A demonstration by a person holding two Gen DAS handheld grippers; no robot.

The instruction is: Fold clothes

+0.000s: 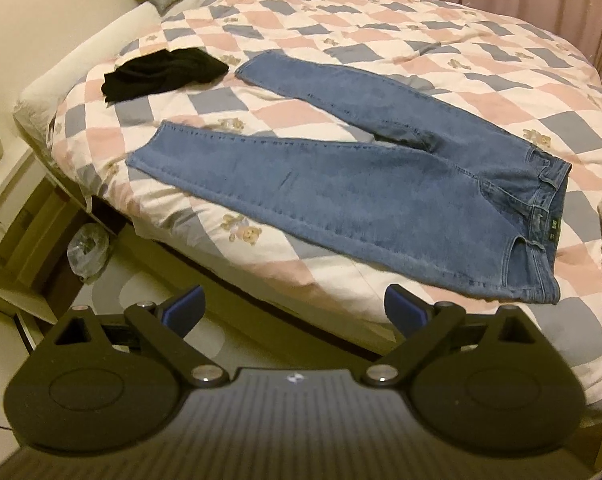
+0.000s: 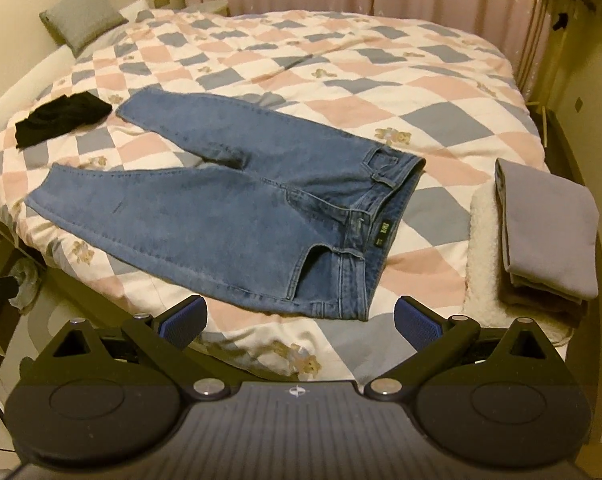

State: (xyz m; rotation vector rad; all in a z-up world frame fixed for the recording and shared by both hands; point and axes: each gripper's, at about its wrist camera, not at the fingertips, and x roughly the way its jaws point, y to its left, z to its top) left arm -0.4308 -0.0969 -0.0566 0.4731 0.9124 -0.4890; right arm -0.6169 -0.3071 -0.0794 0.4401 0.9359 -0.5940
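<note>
Left gripper [image 1: 293, 310]: hovering off the near bed edge, fingers spread wide, gripping nothing.
Right gripper [image 2: 301, 320]: hanging just short of the waistband, fingers spread wide, gripping nothing.
Jeans [image 1: 341, 184]: lying flat on the checked quilt [image 1: 481, 64], waistband nearest, legs splaying away toward the left.
Folded grey garment [image 2: 549, 232]: resting on a fleecy white blanket [image 2: 481, 264], right of the jeans.
Black garment [image 1: 161, 74]: lying crumpled beyond the leg ends.
Grey pillow [image 2: 81, 18]: sitting at the far left corner.

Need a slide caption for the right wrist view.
Open right gripper hovers before blue denim jeans spread flat on checked quilt, folded grey garment alongside.
</note>
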